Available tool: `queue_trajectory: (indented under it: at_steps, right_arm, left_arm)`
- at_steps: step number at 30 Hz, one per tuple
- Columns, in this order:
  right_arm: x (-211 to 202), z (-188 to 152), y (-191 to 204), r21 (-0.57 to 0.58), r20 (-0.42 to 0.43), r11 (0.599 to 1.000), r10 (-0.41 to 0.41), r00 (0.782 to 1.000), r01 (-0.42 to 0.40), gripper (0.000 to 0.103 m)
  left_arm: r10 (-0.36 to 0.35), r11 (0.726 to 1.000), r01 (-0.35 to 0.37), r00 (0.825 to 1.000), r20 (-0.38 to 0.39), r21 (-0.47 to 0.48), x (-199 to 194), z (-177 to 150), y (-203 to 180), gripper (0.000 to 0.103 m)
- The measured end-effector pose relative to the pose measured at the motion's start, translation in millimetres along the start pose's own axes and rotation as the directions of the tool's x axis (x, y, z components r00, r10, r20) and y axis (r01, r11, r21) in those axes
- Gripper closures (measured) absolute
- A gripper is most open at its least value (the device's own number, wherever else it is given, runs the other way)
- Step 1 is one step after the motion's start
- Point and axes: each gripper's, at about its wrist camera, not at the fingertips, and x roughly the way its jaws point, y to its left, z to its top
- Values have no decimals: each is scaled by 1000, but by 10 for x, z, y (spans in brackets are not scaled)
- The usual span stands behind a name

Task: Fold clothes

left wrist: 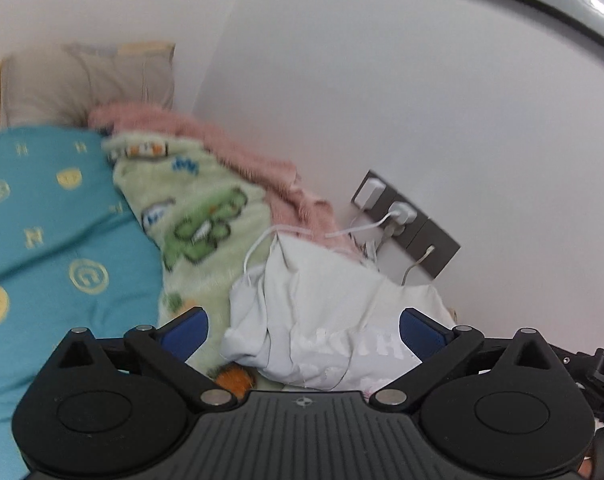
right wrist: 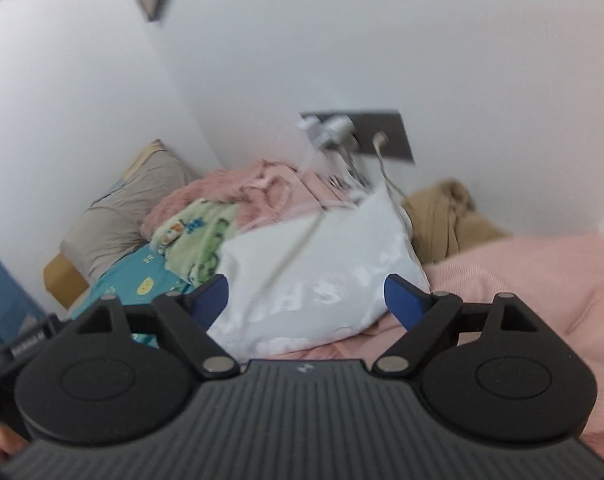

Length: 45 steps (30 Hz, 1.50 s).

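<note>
Both tools spread wide before crumpled white garment (left wrist: 326, 312), tan clothing (right wrist: 442, 216) only in right view

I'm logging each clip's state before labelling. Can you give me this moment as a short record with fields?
setting: bed against a white wall
target garment: crumpled white garment, faint lettering, unfolded
left gripper: open, empty, garment ahead between its fingers
right gripper: open, empty, facing the same garment
nearby fabric: green cartoon-print fleece, pink fuzzy blanket, teal printed quilt, tan garment
pillow: beige pillow by the corner
wall: grey socket panel with white chargers and cables
image quality: motion blur
</note>
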Motion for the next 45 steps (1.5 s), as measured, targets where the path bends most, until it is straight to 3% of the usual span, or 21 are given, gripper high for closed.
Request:
queue_trajectory:
  at_steps: [9, 15, 22, 39, 45]
  right_arm:
    - [-1004, -60, 372, -103, 66, 993, 68, 996, -61, 16]
    - [-1549, -267, 575, -164, 104, 983, 105, 989, -87, 17]
    - [-2044, -536, 797, -243, 180, 965, 144, 973, -98, 16]
    - [-2247, -1143, 1035, -320, 217, 943, 171, 961, -95, 17]
    - [-2223, -1277, 1020, -327, 206, 939, 177, 962, -102, 17]
  left_arm:
    - [39, 983, -68, 985, 167, 170, -1169, 126, -448, 0]
    - [28, 971, -81, 974, 226, 227, -1770, -125, -604, 0]
    - [32, 958, -113, 956, 291, 263, -2183, -487, -715, 0]
    - [26, 951, -148, 913, 406, 271, -2873, -1141, -593, 0]
    - [42, 957, -153, 912, 408, 245, -2912, -1258, -419, 1]
